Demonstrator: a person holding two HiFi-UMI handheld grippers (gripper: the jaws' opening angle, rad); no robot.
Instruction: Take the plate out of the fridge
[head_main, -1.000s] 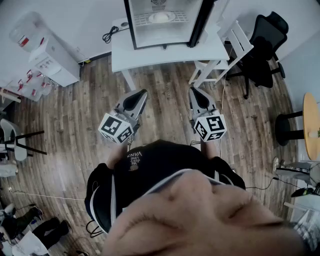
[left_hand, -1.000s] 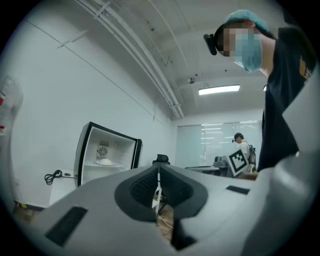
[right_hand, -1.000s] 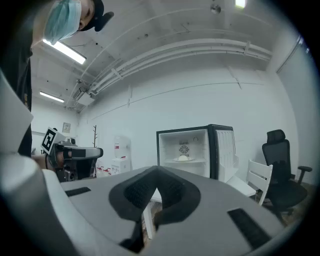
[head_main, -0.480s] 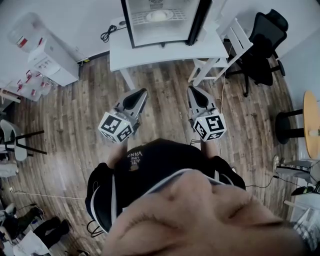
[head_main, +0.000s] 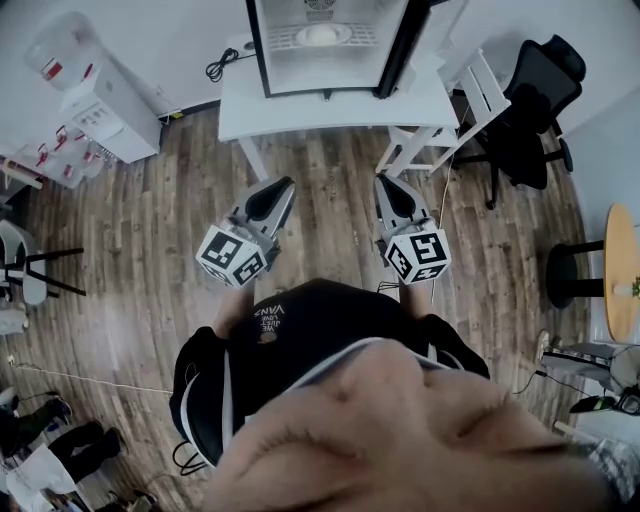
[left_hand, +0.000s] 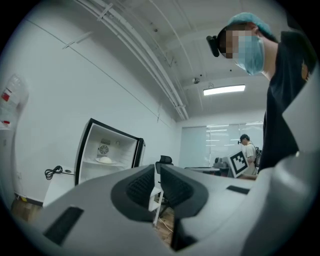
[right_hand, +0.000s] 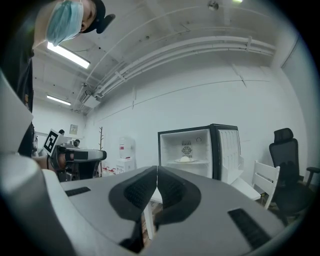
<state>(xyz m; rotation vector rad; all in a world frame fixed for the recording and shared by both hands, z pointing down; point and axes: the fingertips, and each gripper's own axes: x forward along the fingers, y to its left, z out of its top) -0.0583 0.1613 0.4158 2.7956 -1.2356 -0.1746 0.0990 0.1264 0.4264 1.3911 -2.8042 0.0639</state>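
A small fridge (head_main: 322, 45) stands open on a white table (head_main: 335, 108) against the far wall. On its shelf lies a white plate (head_main: 322, 34) with a pale mound on it; the plate (left_hand: 105, 160) also shows in the left gripper view and the plate (right_hand: 185, 160) in the right gripper view. Both grippers are held level over the wooden floor, well short of the table. My left gripper (head_main: 285, 186) is shut and empty. My right gripper (head_main: 384, 181) is shut too, with nothing between its jaws.
A white folding chair (head_main: 455, 100) leans by the table's right end, with a black office chair (head_main: 530, 95) beyond it. A water dispenser (head_main: 85, 95) stands at the left wall. A cable (head_main: 222, 62) lies on the table's left corner. Another person (left_hand: 247, 150) stands far off.
The view has shifted slightly; the fridge and table sit a touch nearer. Both grippers stay shut and hold much the same place in view.
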